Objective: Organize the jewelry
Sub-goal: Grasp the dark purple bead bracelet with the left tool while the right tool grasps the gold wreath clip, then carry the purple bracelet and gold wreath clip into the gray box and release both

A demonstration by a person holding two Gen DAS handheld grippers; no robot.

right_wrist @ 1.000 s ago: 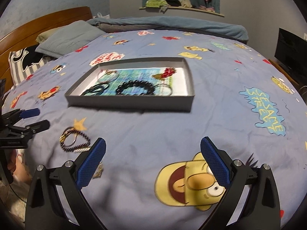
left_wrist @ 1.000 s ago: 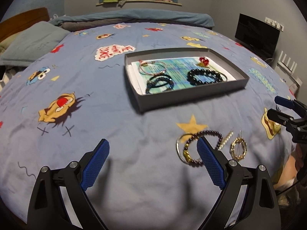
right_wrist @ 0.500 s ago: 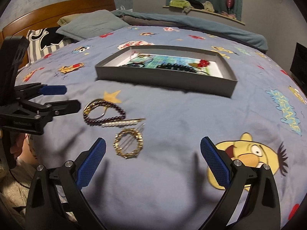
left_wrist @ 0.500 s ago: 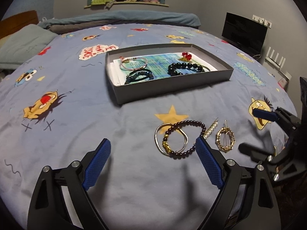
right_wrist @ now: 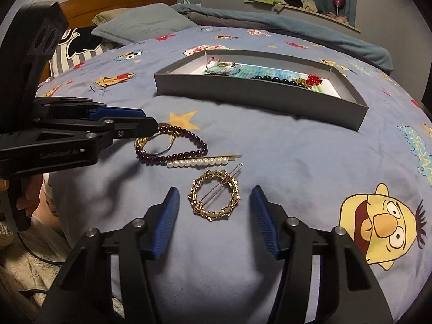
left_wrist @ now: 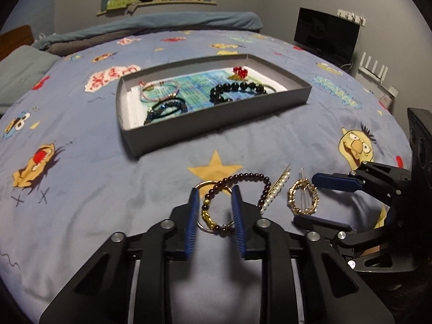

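Faintly, left gripper point(right_wrist: 147, 124) closing, lettering unreadable

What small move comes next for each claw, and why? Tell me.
Probably finish closing both. The left claw is closing around the dark beaded bracelet and silver ring, which sit between its pads. The right claw is closing with the gold round clip between its pads, untouched. Then lift toward the gray box.

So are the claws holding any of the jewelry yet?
Not yet. The left claw is closing around the dark bead bracelet and metal ring; the right claw is closing around the gold round hair clip, pads still apart.
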